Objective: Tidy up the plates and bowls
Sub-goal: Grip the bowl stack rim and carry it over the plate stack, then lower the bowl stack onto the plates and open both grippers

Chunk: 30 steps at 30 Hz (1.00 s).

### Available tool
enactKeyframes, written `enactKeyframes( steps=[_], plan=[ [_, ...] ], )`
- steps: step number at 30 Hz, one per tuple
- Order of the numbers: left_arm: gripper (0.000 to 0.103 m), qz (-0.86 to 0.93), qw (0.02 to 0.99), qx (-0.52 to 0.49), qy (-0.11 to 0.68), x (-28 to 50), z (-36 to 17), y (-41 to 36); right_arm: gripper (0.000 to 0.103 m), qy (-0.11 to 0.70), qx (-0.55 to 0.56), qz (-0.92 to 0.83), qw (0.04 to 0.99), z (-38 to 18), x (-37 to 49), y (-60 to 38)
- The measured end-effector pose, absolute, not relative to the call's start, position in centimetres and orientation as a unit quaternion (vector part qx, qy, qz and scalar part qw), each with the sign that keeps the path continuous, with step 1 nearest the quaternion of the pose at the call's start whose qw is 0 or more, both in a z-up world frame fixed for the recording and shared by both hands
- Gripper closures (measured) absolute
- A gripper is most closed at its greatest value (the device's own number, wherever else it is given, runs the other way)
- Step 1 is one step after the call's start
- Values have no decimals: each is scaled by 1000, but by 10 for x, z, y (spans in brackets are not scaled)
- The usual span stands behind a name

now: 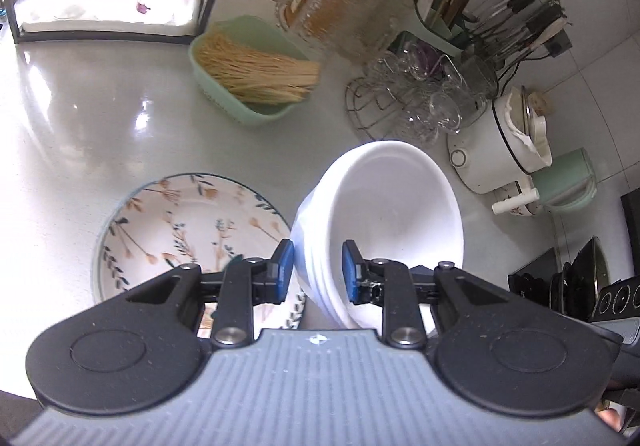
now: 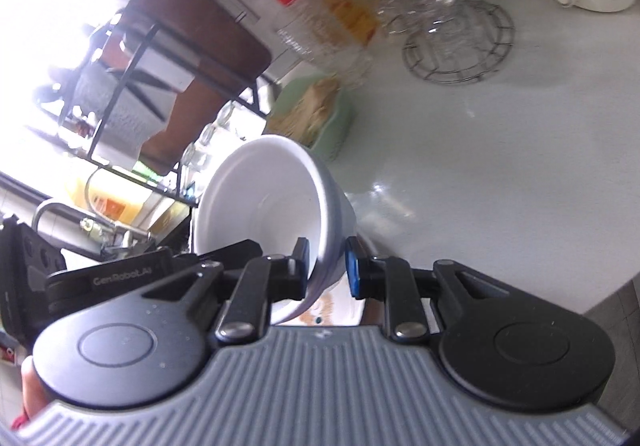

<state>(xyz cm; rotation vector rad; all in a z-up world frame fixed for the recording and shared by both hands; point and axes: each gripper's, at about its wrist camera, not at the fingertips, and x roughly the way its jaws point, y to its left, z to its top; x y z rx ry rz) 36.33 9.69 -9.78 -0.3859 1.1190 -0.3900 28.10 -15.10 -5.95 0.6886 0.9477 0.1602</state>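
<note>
While each claw pinches a white bowl's wall, left claw [image 1: 318,270] and right claw [image 2: 328,266] should keep bowls level above the floral plate [image 1: 168,222].

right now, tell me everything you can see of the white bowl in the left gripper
The white bowl is plain and glossy, ceramic by its look, with faint ridges round its outer wall and nothing visible inside. The left gripper pinches its near rim, one blue pad outside and one inside. It hangs tilted, its mouth turned toward the camera, clear of the counter, beside and partly in front of the floral plate.
</note>
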Motion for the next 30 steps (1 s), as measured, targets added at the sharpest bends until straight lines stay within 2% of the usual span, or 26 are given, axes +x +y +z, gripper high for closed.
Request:
enactKeyframes(
  steps=[15,28,30],
  plan=[
    [74,-175,794,-176,556,373,-147,166,81,515,252,96,813,-88,311,-79],
    [74,-166,793,-137,570,378,-180,154,79,563,204,97,795,-117,326,-66],
    [65,-156,797,-132,568,376,-178,151,79,567,206,103,791,-119,327,-69]
  ],
)
